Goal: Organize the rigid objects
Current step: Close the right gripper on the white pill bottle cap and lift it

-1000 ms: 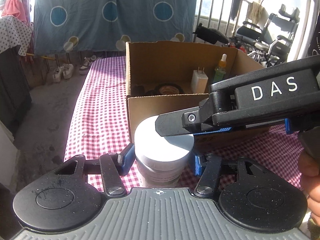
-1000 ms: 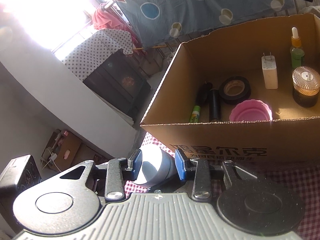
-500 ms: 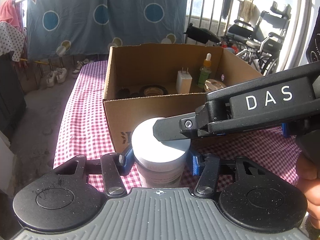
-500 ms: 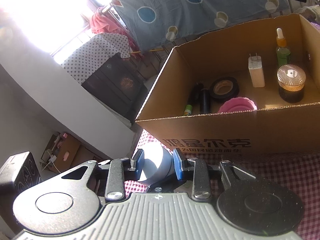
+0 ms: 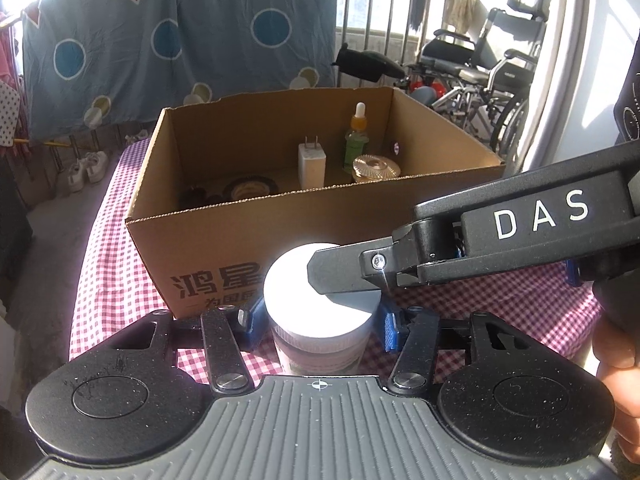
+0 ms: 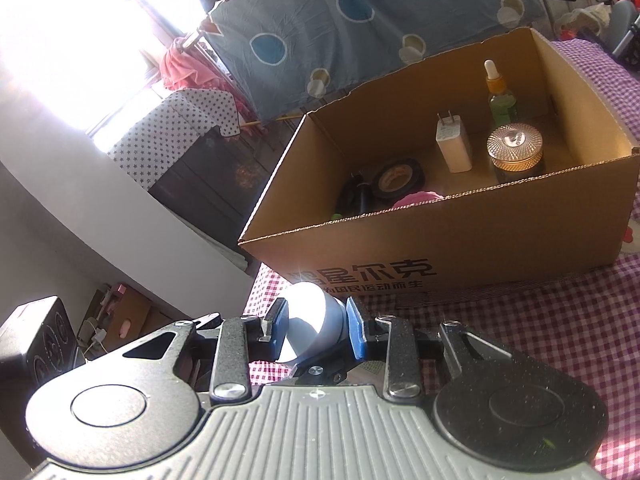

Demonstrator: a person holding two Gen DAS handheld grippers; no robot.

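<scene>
The white-lidded jar (image 5: 320,312) stands upright, lid up, on the red-checked tablecloth (image 5: 116,264) just in front of the cardboard box (image 5: 280,236). The right gripper (image 6: 316,326) clamps its lid from the side; the left gripper (image 5: 318,322) flanks the jar's body, contact unclear. Behind hang a blue dotted sheet (image 5: 160,36) and railings, beside a wheelchair (image 5: 488,76).

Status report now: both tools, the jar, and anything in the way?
Left tool shut on the white-lidded jar body. Right tool shut on its lid. Jar outside cardboard box, in front of near wall; wall stands in the way.
</scene>
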